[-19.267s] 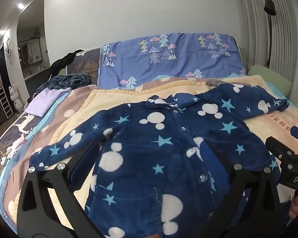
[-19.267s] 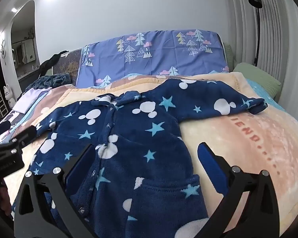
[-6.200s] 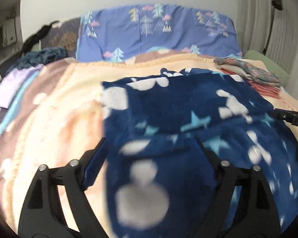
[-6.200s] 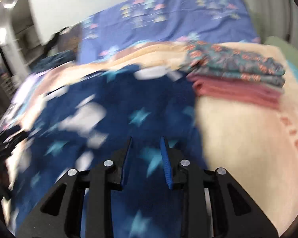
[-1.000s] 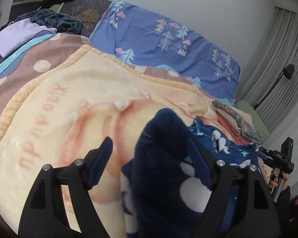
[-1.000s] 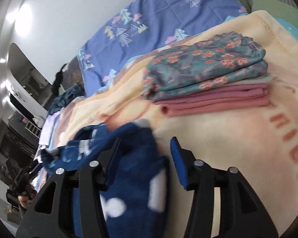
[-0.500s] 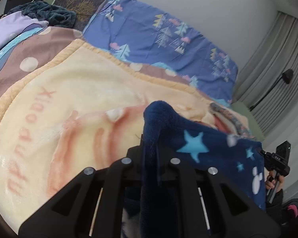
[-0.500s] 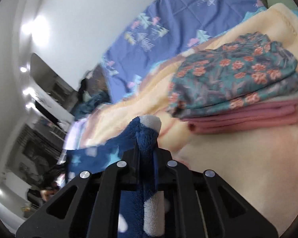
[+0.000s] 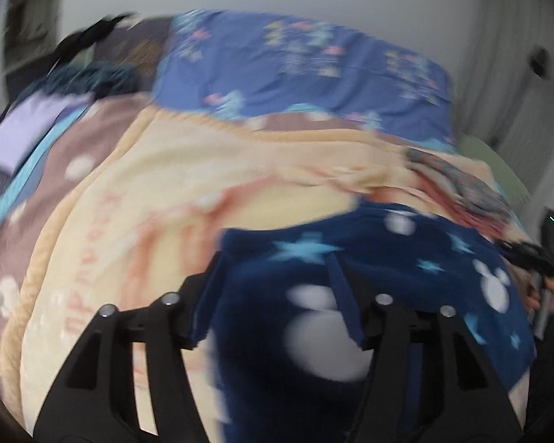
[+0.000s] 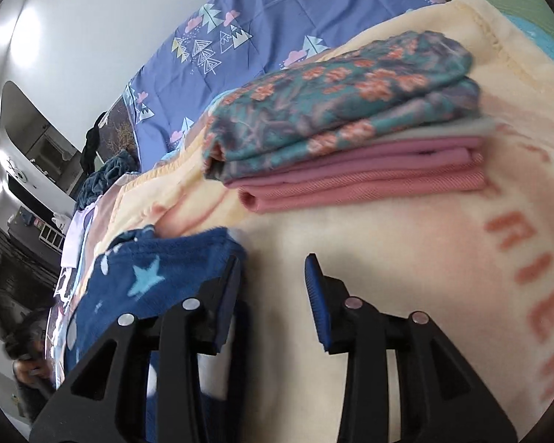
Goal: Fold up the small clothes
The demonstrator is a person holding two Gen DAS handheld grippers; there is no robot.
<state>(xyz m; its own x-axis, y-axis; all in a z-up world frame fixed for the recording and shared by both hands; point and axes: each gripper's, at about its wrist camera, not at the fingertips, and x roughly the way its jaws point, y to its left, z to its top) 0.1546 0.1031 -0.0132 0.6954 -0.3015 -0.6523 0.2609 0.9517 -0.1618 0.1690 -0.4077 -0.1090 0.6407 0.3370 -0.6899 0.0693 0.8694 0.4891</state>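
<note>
While both grippers' jaws have just spread, only the right view shows the folded stack (image 10: 351,140) beside the fleece (image 10: 158,269).

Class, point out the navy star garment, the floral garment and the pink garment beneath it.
Navy star garment (image 10: 155,258): right wrist view, top folded edge.
Floral garment (image 10: 336,99): right wrist view, upper face.
Pink garment (image 10: 365,181): right wrist view, folded side.

Soft indoor light, heavy fisheye bending at the edges.
Left wrist view smeared by motion blur; right wrist view sharper, ceiling lights (image 10: 3,37) glaring upper left.
</note>
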